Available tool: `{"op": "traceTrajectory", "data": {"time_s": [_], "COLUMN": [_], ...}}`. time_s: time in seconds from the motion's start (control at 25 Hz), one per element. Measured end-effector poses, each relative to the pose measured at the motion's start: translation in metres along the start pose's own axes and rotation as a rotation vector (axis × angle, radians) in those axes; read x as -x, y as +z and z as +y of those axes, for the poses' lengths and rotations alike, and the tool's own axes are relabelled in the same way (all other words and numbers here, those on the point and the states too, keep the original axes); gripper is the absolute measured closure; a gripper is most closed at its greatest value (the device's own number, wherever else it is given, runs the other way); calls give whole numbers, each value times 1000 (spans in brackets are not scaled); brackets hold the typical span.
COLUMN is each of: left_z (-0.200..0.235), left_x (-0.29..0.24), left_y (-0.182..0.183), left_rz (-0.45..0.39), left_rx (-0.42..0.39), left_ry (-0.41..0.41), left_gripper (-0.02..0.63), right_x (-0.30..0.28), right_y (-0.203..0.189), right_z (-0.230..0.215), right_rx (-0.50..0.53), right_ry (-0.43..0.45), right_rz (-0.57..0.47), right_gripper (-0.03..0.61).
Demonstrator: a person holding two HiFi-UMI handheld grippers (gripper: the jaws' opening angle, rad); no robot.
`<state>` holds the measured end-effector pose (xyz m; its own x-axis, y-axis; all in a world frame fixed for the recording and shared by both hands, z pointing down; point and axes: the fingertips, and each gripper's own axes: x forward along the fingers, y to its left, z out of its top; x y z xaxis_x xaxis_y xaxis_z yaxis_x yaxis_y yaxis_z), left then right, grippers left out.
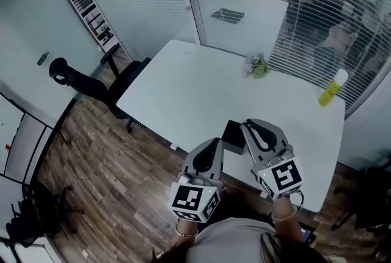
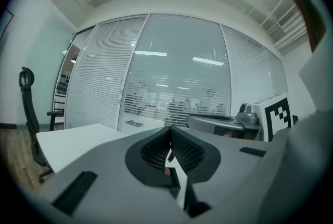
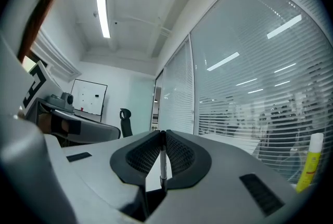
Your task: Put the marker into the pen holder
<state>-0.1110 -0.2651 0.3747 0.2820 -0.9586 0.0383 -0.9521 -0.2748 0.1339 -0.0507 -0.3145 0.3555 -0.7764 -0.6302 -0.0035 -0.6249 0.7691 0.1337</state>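
Note:
A black square pen holder [image 1: 233, 136] stands near the front edge of the white table [image 1: 183, 90]. My right gripper [image 1: 248, 126] hovers just right of the holder, and in the right gripper view the right gripper [image 3: 163, 133] is shut on a thin white marker [image 3: 162, 163] that stands upright between the ribbed pads. My left gripper [image 1: 213, 143] is just left of and below the holder; in the left gripper view the left gripper [image 2: 169, 130] is shut with nothing seen between its pads. The marker does not show in the head view.
A yellow bottle [image 1: 332, 88] stands at the table's far right edge, also visible as the yellow bottle [image 3: 310, 160]. A small green plant [image 1: 256, 66] sits at the back. A black office chair [image 1: 98, 81] is left of the table. Glass walls with blinds lie behind.

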Motion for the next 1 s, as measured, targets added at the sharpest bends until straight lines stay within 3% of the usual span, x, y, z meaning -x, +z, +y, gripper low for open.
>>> {"op": "traceTrajectory", "data": {"time_s": [0.44, 1.0], "left_z": [28, 52], "left_x": [-20, -38], "left_y": [11, 16], "left_rz": [-2, -19], "left_rx": [-4, 20], "left_ry": [-78, -145], "left_gripper": [595, 595], "right_x": [-32, -68], "right_y": [-30, -75], "right_z": [-4, 5], "right_rx": [-24, -12], "right_ry": [-57, -35], "right_rz": [99, 268], "right_gripper": [518, 518]}}
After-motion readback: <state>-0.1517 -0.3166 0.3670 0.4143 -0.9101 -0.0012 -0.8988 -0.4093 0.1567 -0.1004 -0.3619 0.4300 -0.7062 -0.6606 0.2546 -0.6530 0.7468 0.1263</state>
